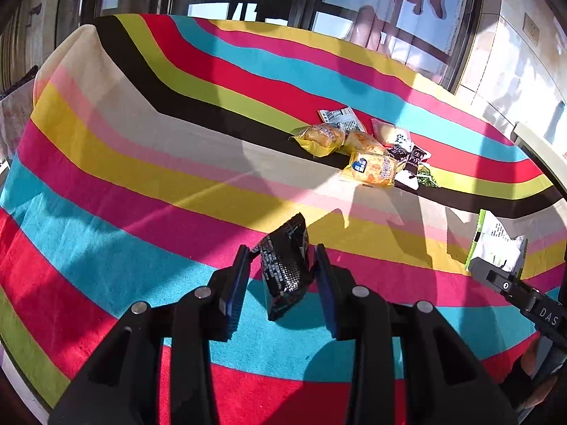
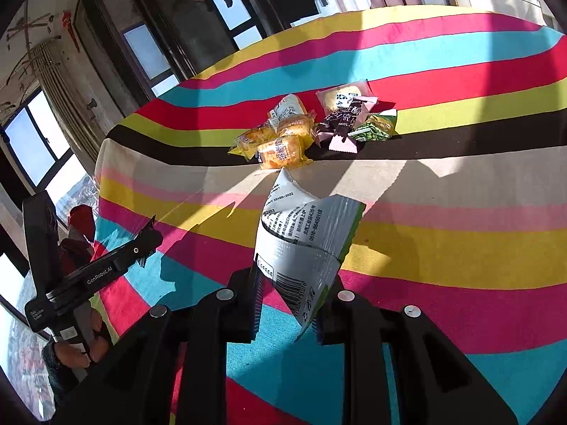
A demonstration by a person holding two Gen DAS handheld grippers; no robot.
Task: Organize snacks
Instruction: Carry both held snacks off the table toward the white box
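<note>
My left gripper (image 1: 281, 265) is shut on a black snack packet (image 1: 285, 272) and holds it above the striped tablecloth (image 1: 141, 163). My right gripper (image 2: 292, 294) is shut on a white and green snack packet (image 2: 304, 244), which also shows in the left wrist view (image 1: 496, 244). A pile of snacks lies further back: yellow bread packets (image 1: 368, 163) (image 2: 280, 141), dark chocolate bars (image 1: 413, 163) (image 2: 340, 120), a green packet (image 2: 377, 127) and a white packet (image 1: 342, 118).
The left gripper shows at the left of the right wrist view (image 2: 106, 269). The table's far edge (image 1: 248, 23) runs along dark window frames. A white appliance edge (image 1: 542, 145) stands at the right.
</note>
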